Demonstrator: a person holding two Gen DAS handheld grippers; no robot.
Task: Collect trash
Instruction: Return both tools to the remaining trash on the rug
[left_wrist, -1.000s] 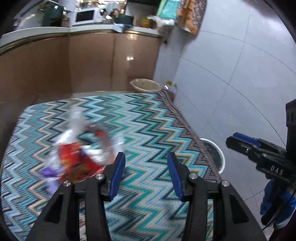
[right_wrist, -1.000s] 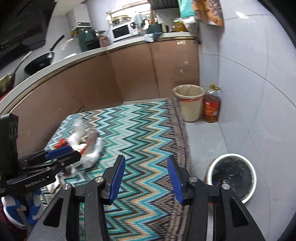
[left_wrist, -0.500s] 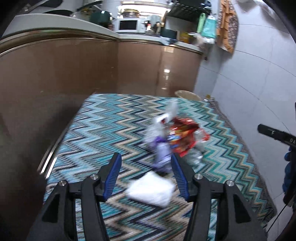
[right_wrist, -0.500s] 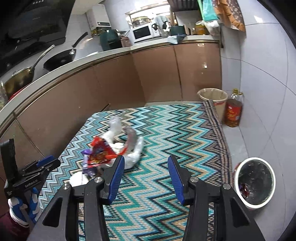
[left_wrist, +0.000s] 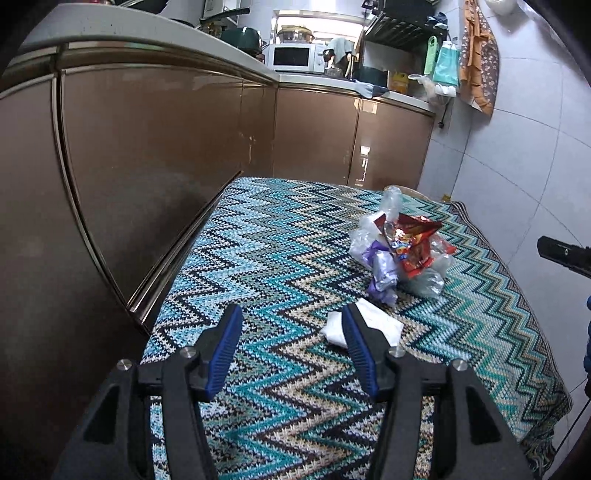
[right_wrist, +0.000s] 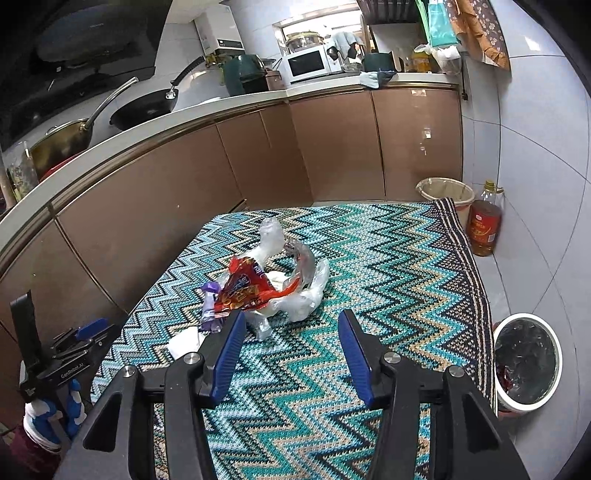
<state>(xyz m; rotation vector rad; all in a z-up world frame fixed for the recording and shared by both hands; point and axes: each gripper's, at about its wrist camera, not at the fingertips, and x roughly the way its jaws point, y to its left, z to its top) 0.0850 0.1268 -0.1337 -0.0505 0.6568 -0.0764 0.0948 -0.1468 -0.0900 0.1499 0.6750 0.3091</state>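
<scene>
Trash pile (right_wrist: 273, 288) lies mid-frame on the zigzag rug (right_wrist: 388, 280). Left gripper (left_wrist: 291, 345) released, empty; right gripper (right_wrist: 288, 347) empty, jaws opening. Bin (right_wrist: 526, 363) lower right.

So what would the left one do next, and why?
Probably swing the left gripper slightly right and forward over the white tissue. It is the nearest trash on the zigzag rug, lying just behind the right-side finger, and nothing is between the fingers.
</scene>
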